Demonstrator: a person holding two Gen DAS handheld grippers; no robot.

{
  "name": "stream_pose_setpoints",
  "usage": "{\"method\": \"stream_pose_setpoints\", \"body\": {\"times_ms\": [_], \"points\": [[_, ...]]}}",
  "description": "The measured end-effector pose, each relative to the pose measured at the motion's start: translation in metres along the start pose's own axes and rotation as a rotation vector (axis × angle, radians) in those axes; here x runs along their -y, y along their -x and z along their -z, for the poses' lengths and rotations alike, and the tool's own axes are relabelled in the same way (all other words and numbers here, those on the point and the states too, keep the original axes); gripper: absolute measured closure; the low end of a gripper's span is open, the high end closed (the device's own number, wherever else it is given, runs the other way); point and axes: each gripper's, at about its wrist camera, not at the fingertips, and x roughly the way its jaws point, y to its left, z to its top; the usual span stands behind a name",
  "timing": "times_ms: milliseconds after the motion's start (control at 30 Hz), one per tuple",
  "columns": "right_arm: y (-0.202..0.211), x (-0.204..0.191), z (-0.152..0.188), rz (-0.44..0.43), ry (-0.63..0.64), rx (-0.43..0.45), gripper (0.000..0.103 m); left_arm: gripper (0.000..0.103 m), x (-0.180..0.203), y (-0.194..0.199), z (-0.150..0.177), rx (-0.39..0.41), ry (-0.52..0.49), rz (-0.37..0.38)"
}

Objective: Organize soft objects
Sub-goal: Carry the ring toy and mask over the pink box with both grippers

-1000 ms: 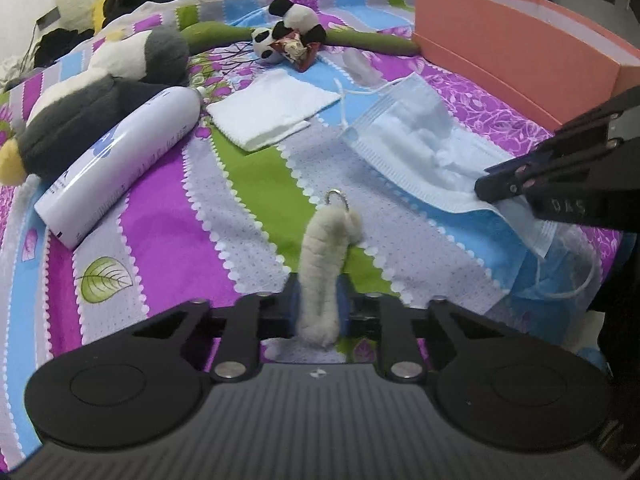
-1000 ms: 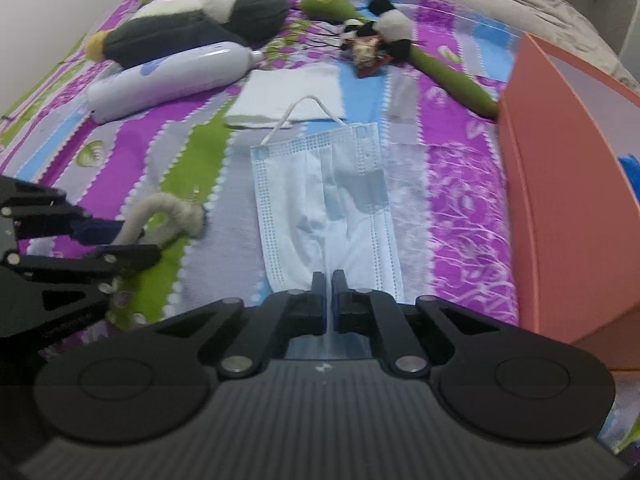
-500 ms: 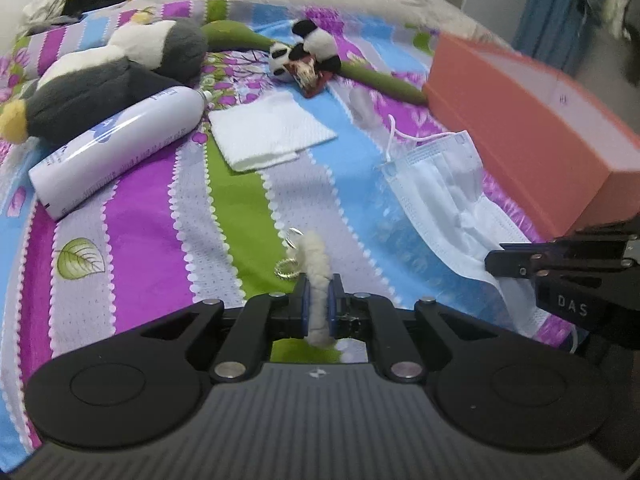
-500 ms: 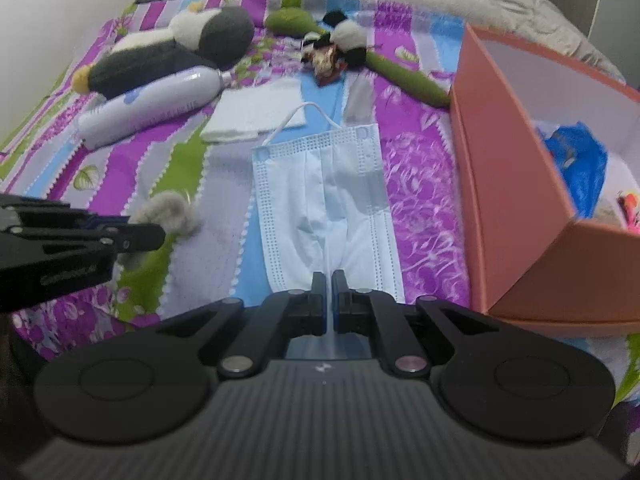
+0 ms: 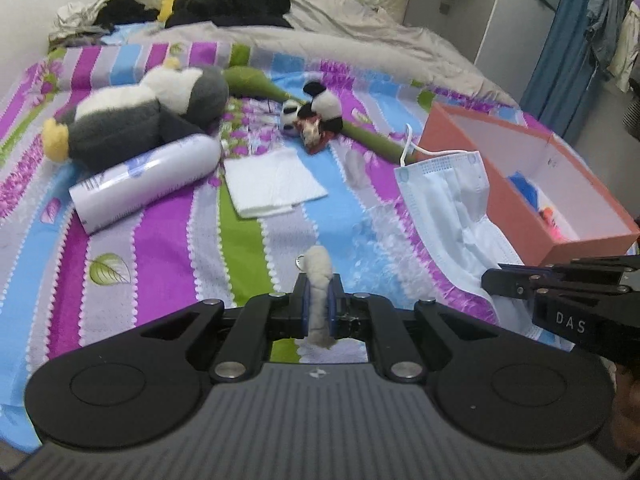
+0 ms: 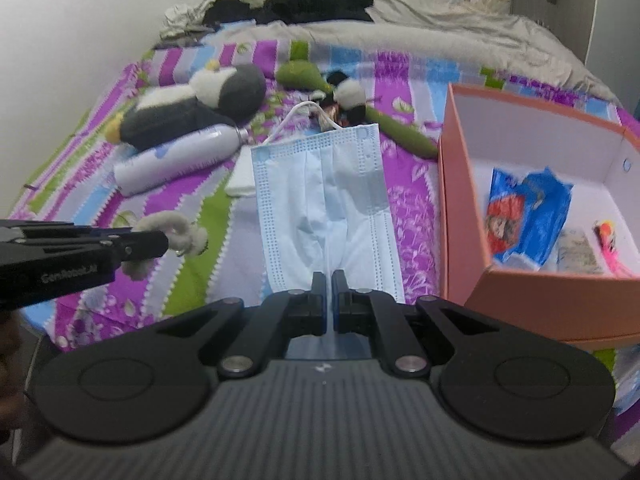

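Fluff filled the left hand-held gripper point(image 5: 318, 300): its jaws were clamped on a cream furry keychain point(image 5: 319, 280), whose metal ring poked out at the top, lifted clear of the striped bedspread point(image 5: 168, 248). The right hand-held gripper point(image 6: 330, 300) was pinched tight on the lower edge of a pale blue face mask point(image 6: 324, 204), which stretched away from it toward the plush toys, one ear loop showing at the far end. Just right of the mask stood an open salmon-pink box point(image 6: 456, 200) holding a blue packet point(image 6: 528, 216). On the bedspread lay a penguin plush point(image 5: 140, 120), a white bottle point(image 5: 148, 180), a folded white cloth point(image 5: 272, 182) and a small panda point(image 5: 316, 114).
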Motion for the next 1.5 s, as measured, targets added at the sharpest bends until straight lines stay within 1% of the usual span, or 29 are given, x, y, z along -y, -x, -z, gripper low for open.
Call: {"method": "stream_pose_setpoints", "body": {"times_ms": [200,367,500,600,700,833,1000,1133,1333,1500], "points": [[0.033,0.0,-0.009,-0.023,0.015,0.055,0.096,0.093,0.014,0.034,-0.009,0.057,0.035,0.007],[0.058,0.002,-0.013,-0.03,0.002,0.096,0.096,0.093,0.028,0.059,-0.017,0.095,0.074,0.023],[0.076,0.008,-0.013,-0.021,-0.009,0.125,0.096,0.093,0.039,0.075,-0.023,0.114,0.083,0.052],[0.087,0.016,-0.012,0.002,-0.031,0.133,0.096,0.093,0.051,0.085,-0.028,0.13,0.069,0.065],[0.1,0.023,-0.012,0.027,-0.036,0.145,0.096,0.093,0.062,0.089,-0.033,0.133,0.064,0.098],[0.116,0.039,-0.01,0.066,-0.083,0.156,0.096,0.093,0.082,0.091,-0.042,0.13,0.047,0.156],[0.131,0.062,0.0,0.137,-0.145,0.164,0.096,0.093,0.12,0.087,-0.046,0.125,-0.024,0.24],[0.142,0.082,0.009,0.187,-0.205,0.165,0.096,0.093,0.152,0.078,-0.045,0.096,-0.068,0.304],[0.135,0.108,0.009,0.222,-0.276,0.145,0.096,0.092,0.181,0.059,-0.053,0.058,-0.096,0.36],[0.117,0.126,-0.002,0.225,-0.312,0.132,0.096,0.092,0.193,0.035,-0.069,0.026,-0.106,0.375]]}}
